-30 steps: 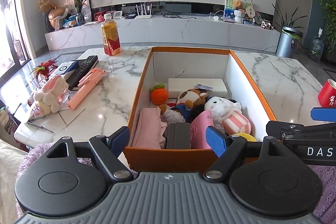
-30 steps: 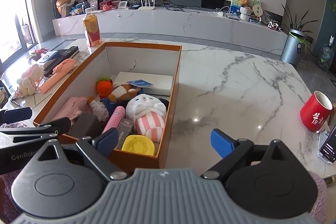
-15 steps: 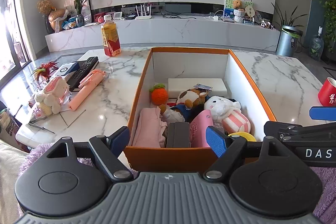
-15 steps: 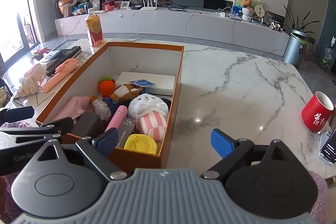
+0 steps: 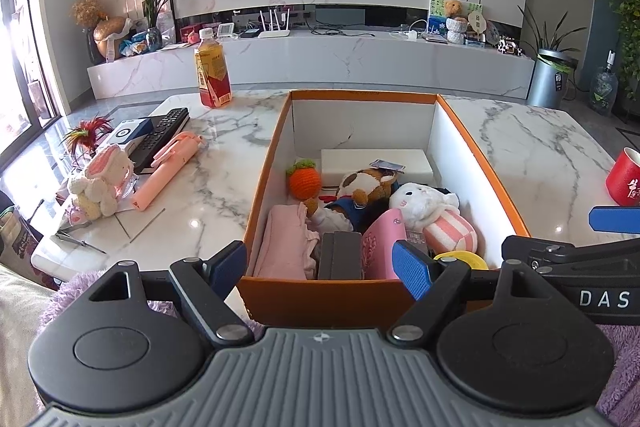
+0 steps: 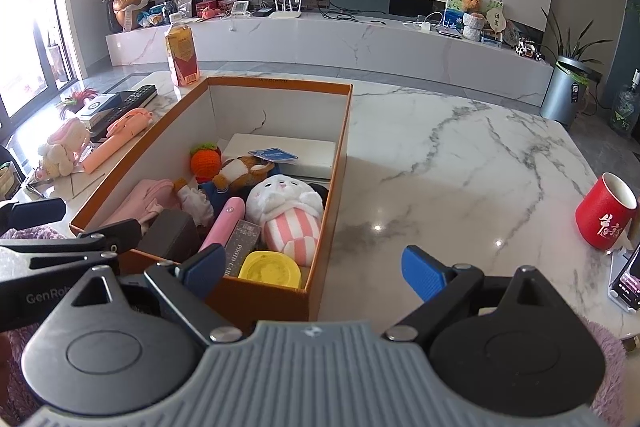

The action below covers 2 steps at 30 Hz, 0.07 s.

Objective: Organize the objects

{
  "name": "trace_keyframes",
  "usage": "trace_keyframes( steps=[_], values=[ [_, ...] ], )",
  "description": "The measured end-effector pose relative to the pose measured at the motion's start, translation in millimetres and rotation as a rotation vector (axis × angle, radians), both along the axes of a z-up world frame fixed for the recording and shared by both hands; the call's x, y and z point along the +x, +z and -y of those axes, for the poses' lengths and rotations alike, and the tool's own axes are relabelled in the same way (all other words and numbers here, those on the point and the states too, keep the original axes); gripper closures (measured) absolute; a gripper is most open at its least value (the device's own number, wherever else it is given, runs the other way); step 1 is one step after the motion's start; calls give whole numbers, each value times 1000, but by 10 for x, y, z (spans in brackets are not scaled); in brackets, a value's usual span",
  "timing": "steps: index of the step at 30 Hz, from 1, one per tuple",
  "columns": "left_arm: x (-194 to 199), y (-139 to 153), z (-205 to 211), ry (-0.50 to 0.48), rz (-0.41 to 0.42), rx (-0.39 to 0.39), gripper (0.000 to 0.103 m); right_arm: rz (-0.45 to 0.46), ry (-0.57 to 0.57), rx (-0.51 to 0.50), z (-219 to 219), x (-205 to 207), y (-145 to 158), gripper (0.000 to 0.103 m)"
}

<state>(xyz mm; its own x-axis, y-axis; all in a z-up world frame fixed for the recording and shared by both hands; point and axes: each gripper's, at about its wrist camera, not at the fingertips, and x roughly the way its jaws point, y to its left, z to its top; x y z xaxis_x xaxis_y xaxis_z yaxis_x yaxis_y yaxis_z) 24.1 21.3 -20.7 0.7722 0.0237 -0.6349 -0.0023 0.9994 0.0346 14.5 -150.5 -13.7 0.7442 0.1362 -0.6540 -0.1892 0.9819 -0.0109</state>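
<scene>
Both claws stand wide and hold nothing: the left claw (image 5: pixel 320 267) and right claw (image 6: pixel 316 269) hover at the near end of the orange cardboard box (image 5: pixel 476 147), mid-frame on the glossy marble table (image 6: pixel 460 155). Soft plush toys already fill it. Judging by this, the next pick is the fluffy pink-and-cream plush rabbit (image 5: pixel 100 183) at left, which wants a gentle squeeze.
</scene>
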Motion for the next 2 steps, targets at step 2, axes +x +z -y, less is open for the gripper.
trace_keyframes(
  steps=[2],
  values=[
    [-2, -2, -12, 4, -2, -5, 9, -1, 0, -2, -3, -3, -4, 8]
  ],
)
